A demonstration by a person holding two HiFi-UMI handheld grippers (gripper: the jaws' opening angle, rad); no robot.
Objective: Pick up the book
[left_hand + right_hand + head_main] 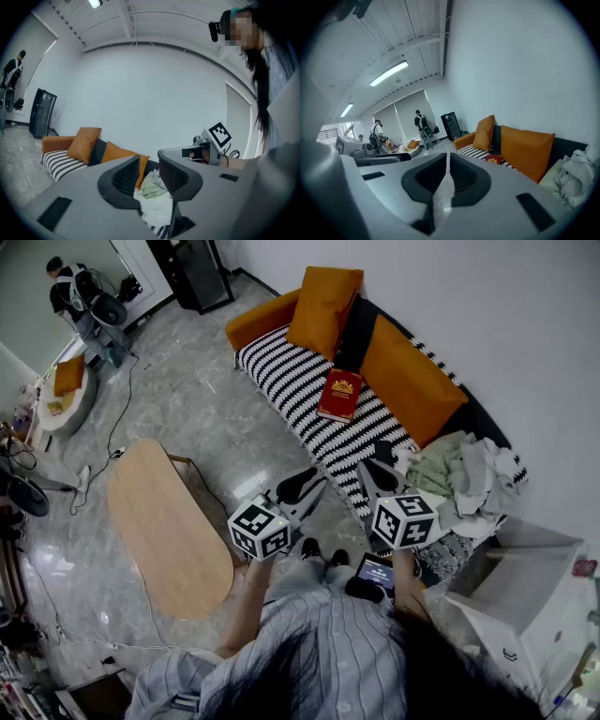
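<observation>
Striped sofa (281, 371) ahead, red book (339, 394) lying flat on its seat beside orange cushions (323, 296). Left gripper (302, 486) and right gripper (378, 474) hang well short of it, jaws pressed together, empty, apparently poised before any reach begins.

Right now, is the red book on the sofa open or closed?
Closed: the red book lies flat on the striped sofa seat, gold-emblem front cover up, no pages showing.
</observation>
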